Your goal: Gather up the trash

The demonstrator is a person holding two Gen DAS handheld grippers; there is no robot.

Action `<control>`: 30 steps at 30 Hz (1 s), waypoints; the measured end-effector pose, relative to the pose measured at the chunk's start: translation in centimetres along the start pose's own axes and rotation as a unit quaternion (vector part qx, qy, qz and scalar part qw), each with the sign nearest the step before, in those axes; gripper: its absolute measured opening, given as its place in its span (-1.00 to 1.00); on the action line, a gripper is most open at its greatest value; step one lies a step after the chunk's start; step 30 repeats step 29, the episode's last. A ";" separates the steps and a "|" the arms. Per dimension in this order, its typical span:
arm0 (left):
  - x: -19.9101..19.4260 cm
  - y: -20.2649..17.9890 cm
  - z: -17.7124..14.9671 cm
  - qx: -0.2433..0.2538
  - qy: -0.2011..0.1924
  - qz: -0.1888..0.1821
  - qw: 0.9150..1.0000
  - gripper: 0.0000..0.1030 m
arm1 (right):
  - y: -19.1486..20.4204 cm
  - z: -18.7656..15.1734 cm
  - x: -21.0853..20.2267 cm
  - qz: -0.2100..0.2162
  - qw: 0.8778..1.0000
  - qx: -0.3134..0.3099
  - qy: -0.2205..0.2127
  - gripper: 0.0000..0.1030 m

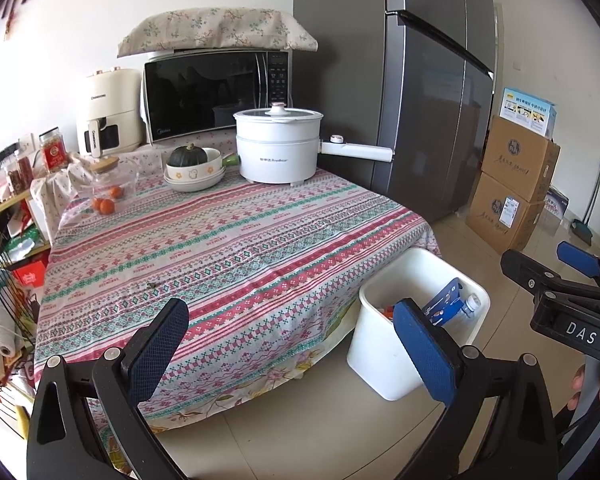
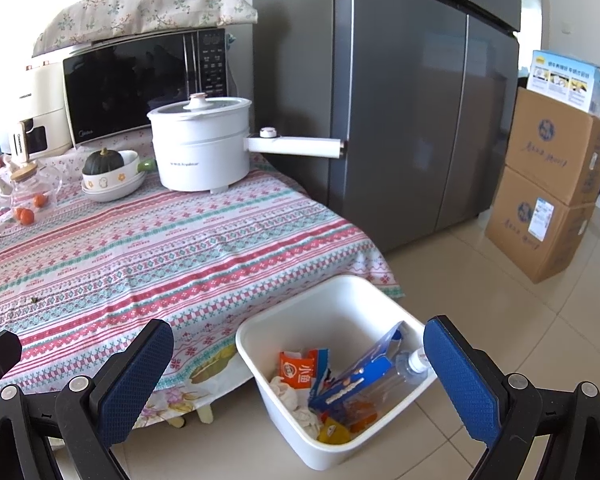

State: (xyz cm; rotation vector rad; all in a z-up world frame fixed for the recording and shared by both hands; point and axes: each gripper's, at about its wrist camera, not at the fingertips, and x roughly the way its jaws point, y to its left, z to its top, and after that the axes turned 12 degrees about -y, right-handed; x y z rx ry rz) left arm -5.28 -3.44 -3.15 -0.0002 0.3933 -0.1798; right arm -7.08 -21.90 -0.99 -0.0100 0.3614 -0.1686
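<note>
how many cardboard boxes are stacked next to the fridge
2. The lower cardboard box stands on the floor right of the fridge; the upper cardboard box sits on it, carrying a smaller blue printed carton. More may be hidden behind.

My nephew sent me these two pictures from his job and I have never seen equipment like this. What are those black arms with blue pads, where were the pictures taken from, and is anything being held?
There is no robot here. A person holds one hand-held gripper in each hand, and each carries a wide-angle camera looking forward along its two blue-padded fingers.

One picture is from the left hand-held gripper, the other from the right hand-held gripper. Both are open and hold nothing.

On the patterned tablecloth stand a white electric pot, a bowl with a dark green squash and a glass jar. On the floor beside the table sits a white bin already holding wrappers, a blue carton and a plastic bottle.
</note>
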 end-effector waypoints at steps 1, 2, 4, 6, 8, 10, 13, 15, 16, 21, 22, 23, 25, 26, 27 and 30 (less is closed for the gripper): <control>0.0 0.0 0.0 0.000 -0.001 0.000 1.000 1.00 | 0.0 0.0 0.0 0.000 1.000 -0.001 -0.001 0.99; -0.1 0.0 0.0 0.000 -0.002 0.000 1.000 1.00 | 0.0 0.0 -0.1 0.000 1.000 -0.001 -0.001 0.99; -0.2 0.0 0.1 0.001 -0.004 -0.001 1.000 1.00 | 0.1 0.0 -0.1 0.000 1.000 -0.001 0.000 0.99; -0.2 -0.1 0.1 0.003 -0.006 -0.002 1.000 1.00 | 0.0 0.0 -0.1 0.000 1.000 -0.002 0.002 0.99; -0.2 -0.1 0.1 0.003 -0.006 -0.003 1.000 1.00 | 0.0 0.0 0.1 0.000 1.000 -0.003 0.002 0.99; -0.2 -0.1 0.1 0.002 -0.005 -0.005 1.000 1.00 | -0.1 0.1 0.0 0.000 1.000 -0.003 0.002 0.99; -0.2 0.0 0.1 -0.003 -0.005 -0.008 1.000 1.00 | -0.1 0.0 0.1 -0.001 1.000 -0.003 0.002 0.99; -0.2 0.1 0.2 -0.003 -0.008 -0.008 1.000 1.00 | -0.1 0.0 0.1 0.000 1.000 -0.004 0.003 0.99; -0.2 0.0 0.2 -0.002 -0.009 -0.008 1.000 1.00 | -0.1 0.1 0.1 0.000 1.000 -0.005 0.003 0.99; -0.3 -0.3 0.3 0.006 -0.012 -0.008 1.000 1.00 | -0.1 0.0 0.2 -0.001 1.000 -0.004 0.005 0.99; -0.3 -0.4 0.2 0.008 -0.012 -0.009 1.000 1.00 | -0.2 -0.1 0.2 0.000 1.000 -0.004 0.006 0.99; -0.3 -0.5 0.2 0.009 -0.010 -0.011 1.000 1.00 | -0.2 -0.1 0.2 0.000 1.000 -0.004 0.006 0.99; -0.1 -0.6 0.1 0.010 -0.004 -0.015 1.000 1.00 | -0.3 -0.1 0.2 0.000 1.000 -0.003 0.007 0.99; -0.1 -0.6 0.0 0.008 -0.002 -0.017 1.000 1.00 | -0.3 -0.1 0.2 0.001 1.000 -0.003 0.006 0.99; 0.0 -0.6 0.0 0.007 0.000 -0.019 1.000 1.00 | -0.4 -0.1 0.2 0.002 1.000 -0.002 0.006 0.99; 0.1 -0.4 0.1 0.008 0.007 -0.020 1.000 1.00 | -0.4 -0.1 0.2 0.005 1.000 -0.002 0.007 0.99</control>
